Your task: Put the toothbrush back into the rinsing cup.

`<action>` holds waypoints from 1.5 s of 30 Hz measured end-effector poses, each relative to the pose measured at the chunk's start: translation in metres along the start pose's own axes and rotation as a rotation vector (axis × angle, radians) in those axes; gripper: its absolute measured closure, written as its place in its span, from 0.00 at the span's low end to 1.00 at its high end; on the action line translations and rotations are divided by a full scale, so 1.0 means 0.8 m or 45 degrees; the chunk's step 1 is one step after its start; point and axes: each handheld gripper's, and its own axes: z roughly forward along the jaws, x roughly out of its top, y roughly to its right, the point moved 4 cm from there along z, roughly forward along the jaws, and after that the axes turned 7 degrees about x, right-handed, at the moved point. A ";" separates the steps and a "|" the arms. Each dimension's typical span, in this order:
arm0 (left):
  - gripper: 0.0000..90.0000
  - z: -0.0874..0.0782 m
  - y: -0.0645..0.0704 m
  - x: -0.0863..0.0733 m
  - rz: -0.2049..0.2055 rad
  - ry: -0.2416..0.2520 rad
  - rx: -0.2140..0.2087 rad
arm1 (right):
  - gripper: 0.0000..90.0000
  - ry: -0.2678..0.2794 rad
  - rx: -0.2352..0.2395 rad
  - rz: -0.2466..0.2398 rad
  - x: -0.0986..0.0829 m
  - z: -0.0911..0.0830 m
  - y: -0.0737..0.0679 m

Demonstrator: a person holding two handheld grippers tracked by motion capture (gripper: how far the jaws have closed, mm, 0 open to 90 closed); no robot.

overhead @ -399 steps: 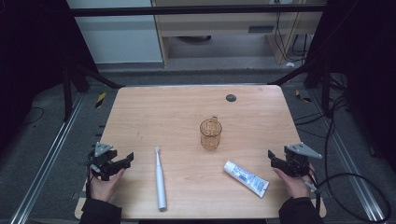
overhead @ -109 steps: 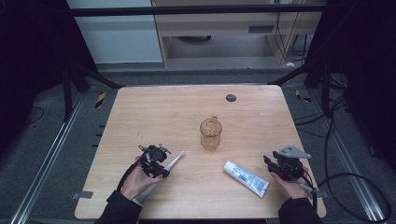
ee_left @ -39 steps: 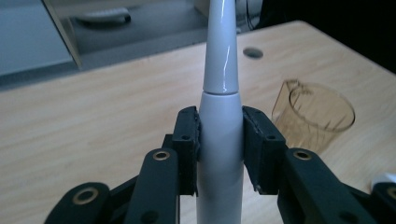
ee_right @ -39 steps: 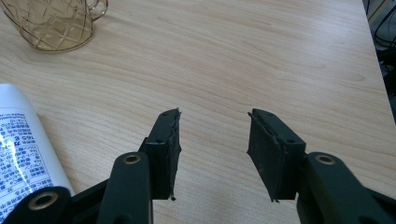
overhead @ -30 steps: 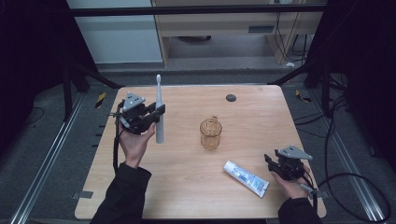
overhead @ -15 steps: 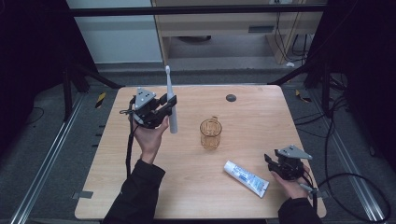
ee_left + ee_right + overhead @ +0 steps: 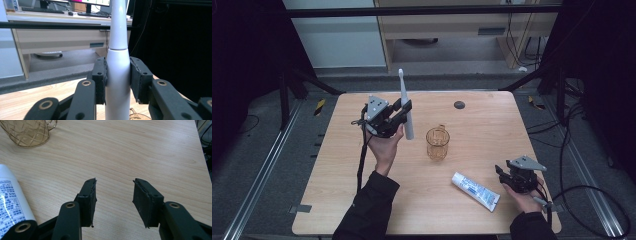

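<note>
A white electric toothbrush point(image 7: 405, 103) stands nearly upright in the air, brush end up, with my left gripper point(image 7: 404, 111) shut on its handle point(image 7: 117, 75) above the table's left half. Just to its right an amber glass mug point(image 7: 437, 143) stands on the wooden table point(image 7: 482, 125); its rim also peeks in below the jaws point(image 7: 136, 116). My right gripper point(image 7: 501, 175) rests open near the front right edge with nothing between its jaws point(image 7: 113, 202). A white toothpaste tube point(image 7: 475, 191) lies on the table just left of it point(image 7: 12, 202).
A small dark round disc point(image 7: 459, 105) lies near the table's far edge. Metal frame rails and cables run along the floor on both sides. A desk with drawers point(image 7: 62, 37) stands beyond the table.
My left gripper has carried the toothbrush to the right, closer to the mug, still raised and upright. The right gripper has stayed put.
</note>
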 end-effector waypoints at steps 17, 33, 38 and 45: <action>0.75 0.026 0.032 -0.011 -0.021 0.046 -0.065 | 0.59 0.004 -0.002 -0.003 -0.001 0.000 0.002; 0.75 0.051 0.058 -0.019 -0.015 0.054 -0.104 | 0.59 0.004 -0.004 0.002 -0.003 0.000 0.002; 0.75 0.059 0.063 -0.022 -0.003 0.050 -0.107 | 0.59 0.008 -0.004 0.003 -0.003 0.000 0.003; 0.75 0.068 0.063 -0.034 0.021 0.027 -0.110 | 0.59 0.010 -0.005 -0.001 -0.003 0.000 0.004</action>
